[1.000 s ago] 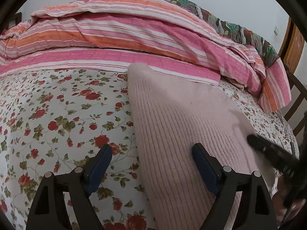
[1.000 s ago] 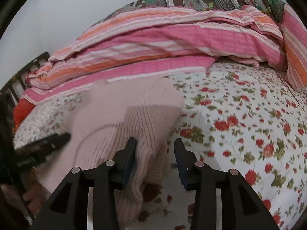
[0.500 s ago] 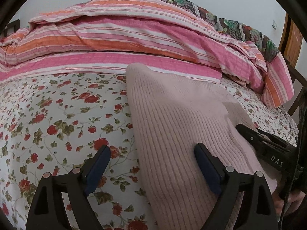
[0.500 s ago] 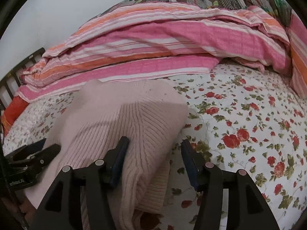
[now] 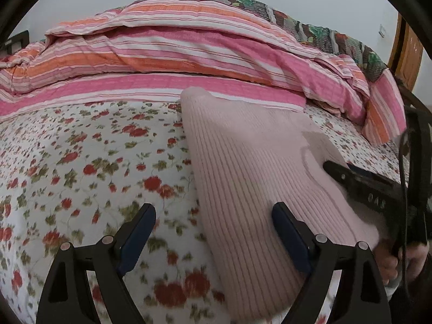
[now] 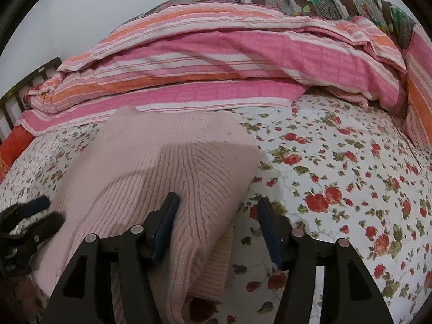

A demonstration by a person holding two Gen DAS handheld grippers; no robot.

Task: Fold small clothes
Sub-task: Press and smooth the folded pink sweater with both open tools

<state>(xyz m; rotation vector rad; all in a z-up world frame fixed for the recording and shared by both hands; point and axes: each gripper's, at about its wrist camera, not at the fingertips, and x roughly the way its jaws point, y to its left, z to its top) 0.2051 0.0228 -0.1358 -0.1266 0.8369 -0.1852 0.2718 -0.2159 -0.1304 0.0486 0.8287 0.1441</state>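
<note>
1. A pink ribbed sweater is lying folded on the floral bed sheet, its far edge touching the striped quilt.
2. The left hand-held gripper is hovering with jaws spread wide, gripping nothing, straddling the sweater's left edge.
3. The right hand-held gripper is standing open and empty too, its left finger resting against the sweater's near right corner, the other over the sheet.
</note>
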